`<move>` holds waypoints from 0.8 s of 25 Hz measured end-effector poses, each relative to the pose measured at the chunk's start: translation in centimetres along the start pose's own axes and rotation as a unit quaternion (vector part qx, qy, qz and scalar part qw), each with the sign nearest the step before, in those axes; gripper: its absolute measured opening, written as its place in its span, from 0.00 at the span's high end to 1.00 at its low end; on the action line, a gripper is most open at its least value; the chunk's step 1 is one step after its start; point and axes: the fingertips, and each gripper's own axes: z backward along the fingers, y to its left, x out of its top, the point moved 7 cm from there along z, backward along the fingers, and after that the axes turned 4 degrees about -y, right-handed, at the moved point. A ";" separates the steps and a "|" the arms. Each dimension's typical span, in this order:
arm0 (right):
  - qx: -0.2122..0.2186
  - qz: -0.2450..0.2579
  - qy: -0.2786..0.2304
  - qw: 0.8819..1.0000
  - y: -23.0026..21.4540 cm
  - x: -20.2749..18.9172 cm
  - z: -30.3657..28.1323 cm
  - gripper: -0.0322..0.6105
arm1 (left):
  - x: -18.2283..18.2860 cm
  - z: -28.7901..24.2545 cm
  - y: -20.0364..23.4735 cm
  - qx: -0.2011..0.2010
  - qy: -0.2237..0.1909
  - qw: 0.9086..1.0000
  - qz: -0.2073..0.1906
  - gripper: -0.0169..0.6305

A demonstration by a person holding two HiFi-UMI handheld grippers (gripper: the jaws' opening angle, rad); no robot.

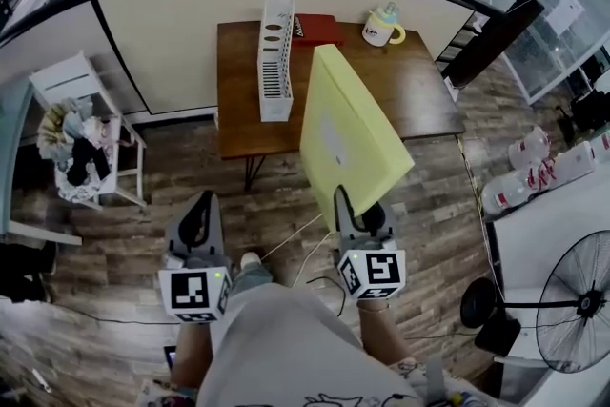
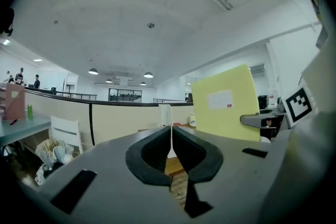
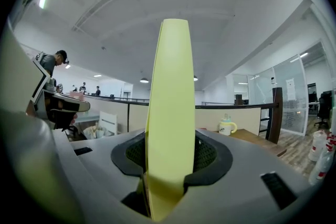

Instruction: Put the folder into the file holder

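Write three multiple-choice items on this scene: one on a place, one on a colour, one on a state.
1. Where does the file holder stand?
A. on the floor
B. on the table
C. on the white chair

2. What colour is the folder?
A. yellow
B. blue
C. red

3. What does the right gripper hold?
A. nothing
B. the cup
C. the folder

Key:
1 B: the file holder stands upright on the wooden tabletop.
2 A: the folder shows pale yellow in every view.
3 C: the right gripper view shows the jaws clamped on the folder's lower edge.
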 end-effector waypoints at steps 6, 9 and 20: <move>-0.009 0.000 -0.002 1.000 1.6 0.4 -2.4 0.70 | -0.4 -1.7 2.4 -0.016 0.006 1.000 0.003 0.96; -0.008 -0.003 -0.005 1.000 1.9 0.8 -3.0 0.70 | -0.7 -2.0 2.9 -0.021 0.012 1.000 0.005 0.96; -0.009 -0.002 -0.020 1.000 1.9 2.4 -7.5 0.70 | -1.3 -5.8 3.9 -0.034 0.036 0.998 0.024 0.96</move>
